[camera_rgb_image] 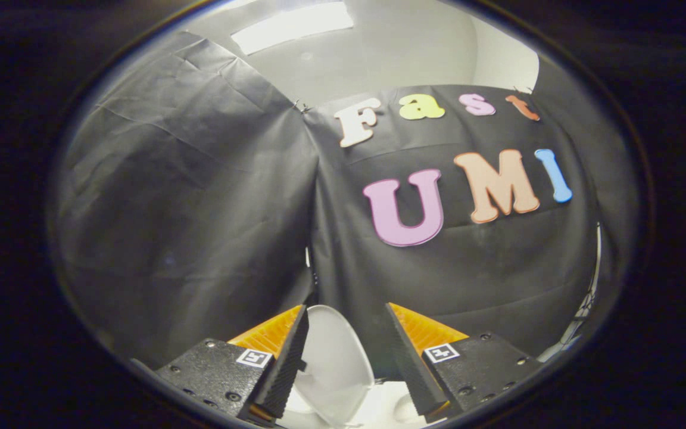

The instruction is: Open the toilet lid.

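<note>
The white toilet lid (334,363) stands raised, tilted up between my two fingers and leaning toward the black cloth wall behind it. A bit of the white toilet body (387,408) shows below it. My gripper (346,316) is open, its fingers (286,351) spread to either side of the lid. The left finger runs close along the lid's edge; whether it touches is unclear. The right finger stands apart from the lid.
The booth's black cloth wall (200,196) hangs close behind the toilet, with a seam (313,196) running down its middle. A pale ceiling with a light panel (292,27) shows above the cloth.
</note>
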### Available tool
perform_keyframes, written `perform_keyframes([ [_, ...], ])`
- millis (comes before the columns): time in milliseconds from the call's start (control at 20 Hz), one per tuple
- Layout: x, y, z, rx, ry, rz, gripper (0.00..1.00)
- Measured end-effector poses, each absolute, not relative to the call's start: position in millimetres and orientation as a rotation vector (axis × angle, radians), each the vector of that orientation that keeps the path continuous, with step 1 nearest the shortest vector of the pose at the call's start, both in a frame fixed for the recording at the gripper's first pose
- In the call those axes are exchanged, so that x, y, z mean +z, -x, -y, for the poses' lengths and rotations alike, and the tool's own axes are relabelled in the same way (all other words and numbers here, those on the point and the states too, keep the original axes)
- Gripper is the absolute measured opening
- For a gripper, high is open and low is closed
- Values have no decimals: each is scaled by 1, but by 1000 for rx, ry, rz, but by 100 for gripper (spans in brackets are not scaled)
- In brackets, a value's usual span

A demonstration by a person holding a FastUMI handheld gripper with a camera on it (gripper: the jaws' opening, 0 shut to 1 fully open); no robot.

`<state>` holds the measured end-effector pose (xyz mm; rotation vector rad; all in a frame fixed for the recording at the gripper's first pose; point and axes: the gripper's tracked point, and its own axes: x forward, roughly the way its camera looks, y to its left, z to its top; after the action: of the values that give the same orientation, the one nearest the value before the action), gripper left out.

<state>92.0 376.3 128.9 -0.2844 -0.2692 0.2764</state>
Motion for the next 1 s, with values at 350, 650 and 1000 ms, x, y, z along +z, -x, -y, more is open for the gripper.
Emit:
perform_keyframes([
  [350, 166, -60, -254, 87, 271, 343, 78],
  [650, 183, -26, -155, -79, 269, 362, 78],
  [1000, 179, 1, -115, -145, 254, 367, 79],
])
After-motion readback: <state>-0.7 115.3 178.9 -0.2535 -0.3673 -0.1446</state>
